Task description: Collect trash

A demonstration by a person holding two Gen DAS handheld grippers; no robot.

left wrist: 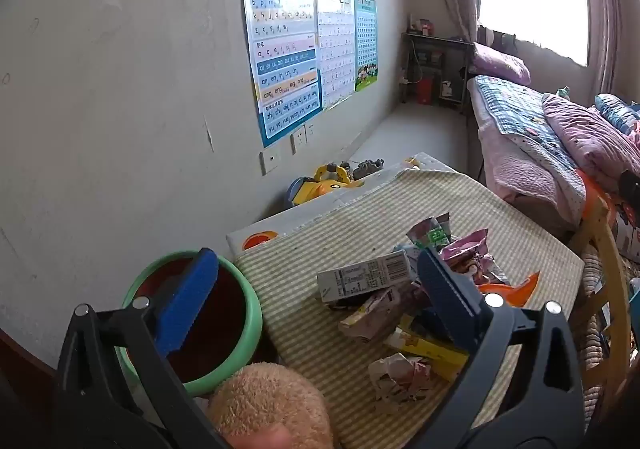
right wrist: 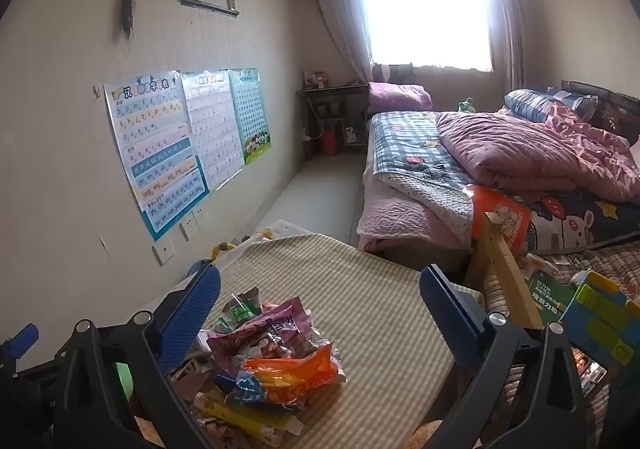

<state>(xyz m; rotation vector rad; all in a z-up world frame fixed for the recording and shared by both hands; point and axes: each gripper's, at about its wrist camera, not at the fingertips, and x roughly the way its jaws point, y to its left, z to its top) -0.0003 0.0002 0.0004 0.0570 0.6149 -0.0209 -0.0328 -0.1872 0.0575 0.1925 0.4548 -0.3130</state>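
A pile of trash lies on a striped green cloth (left wrist: 360, 209) over a low table: a white barcode carton (left wrist: 364, 277), pink snack wrappers (left wrist: 468, 253), a yellow box (left wrist: 432, 349) and crumpled paper (left wrist: 396, 373). A green-rimmed bin (left wrist: 224, 333) with a dark inside stands at the table's left. My left gripper (left wrist: 320, 289) is open and empty, its left finger over the bin, its right finger at the pile. My right gripper (right wrist: 320, 305) is open and empty above the pile, where an orange wrapper (right wrist: 296, 369) and pink wrappers (right wrist: 268, 333) show.
A wall with posters (right wrist: 180, 141) runs along the left. A bed with pink bedding (right wrist: 520, 153) is on the right. A wooden chair frame (right wrist: 504, 265) stands by the table's right edge. A plush toy (left wrist: 268, 405) sits near the bin. Yellow toys (left wrist: 324, 181) lie behind the table.
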